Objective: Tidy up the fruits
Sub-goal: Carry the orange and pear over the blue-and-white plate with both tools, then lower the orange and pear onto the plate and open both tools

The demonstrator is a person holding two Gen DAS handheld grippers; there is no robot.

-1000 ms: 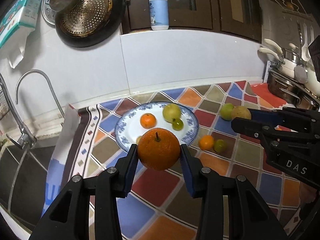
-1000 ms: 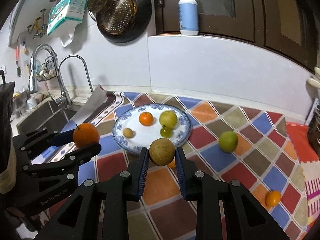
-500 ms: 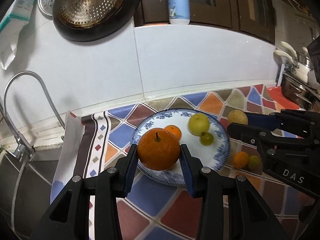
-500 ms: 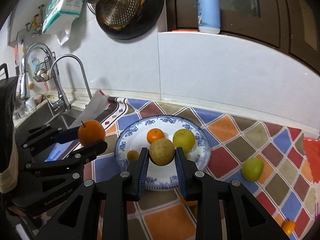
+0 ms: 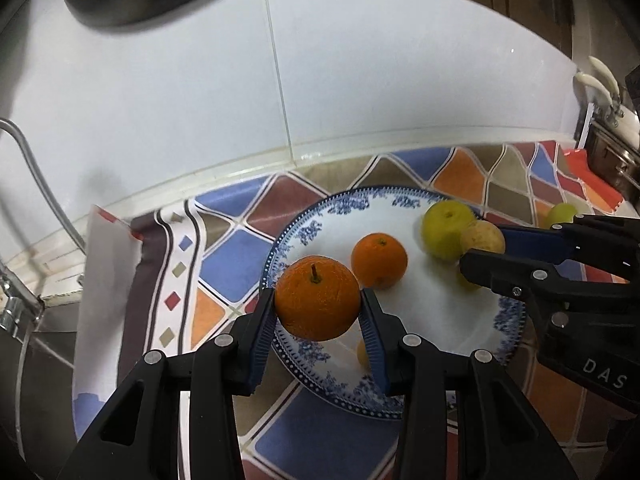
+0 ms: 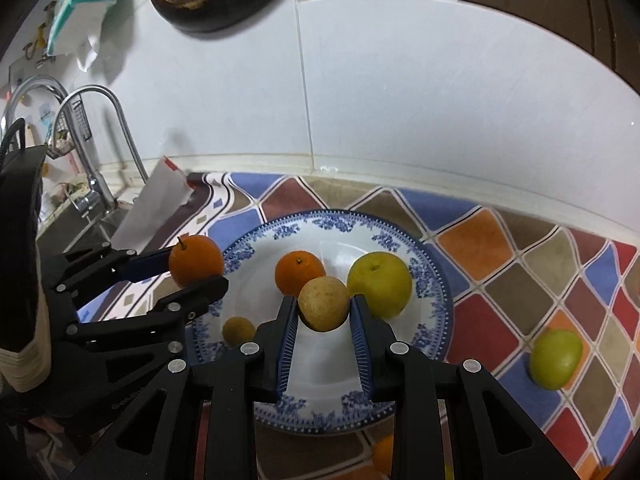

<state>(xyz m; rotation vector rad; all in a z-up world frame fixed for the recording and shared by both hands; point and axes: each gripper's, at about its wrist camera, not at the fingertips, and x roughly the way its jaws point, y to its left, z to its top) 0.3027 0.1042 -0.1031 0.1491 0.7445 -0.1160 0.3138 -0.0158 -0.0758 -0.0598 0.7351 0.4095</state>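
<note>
My left gripper [image 5: 318,316] is shut on a large orange [image 5: 317,298] and holds it over the left rim of the blue-and-white plate [image 5: 304,232]. My right gripper [image 6: 324,316] is shut on a brownish-yellow round fruit [image 6: 323,302] above the middle of the plate [image 6: 436,280]. On the plate lie a small orange [image 6: 299,272], a yellow-green fruit [image 6: 379,283] and a small yellowish fruit [image 6: 239,330]. The left gripper with its orange [image 6: 196,260] also shows at the plate's left edge in the right wrist view.
A green fruit [image 6: 555,358] lies on the checkered cloth [image 6: 500,240] right of the plate, and an orange fruit [image 6: 383,454] lies near its front rim. A sink with a faucet [image 6: 100,140] is at the left. The white tiled wall stands close behind.
Both grippers have moved forward with their fruits and are now over the plate; the plate looks nearer and larger in both views.
</note>
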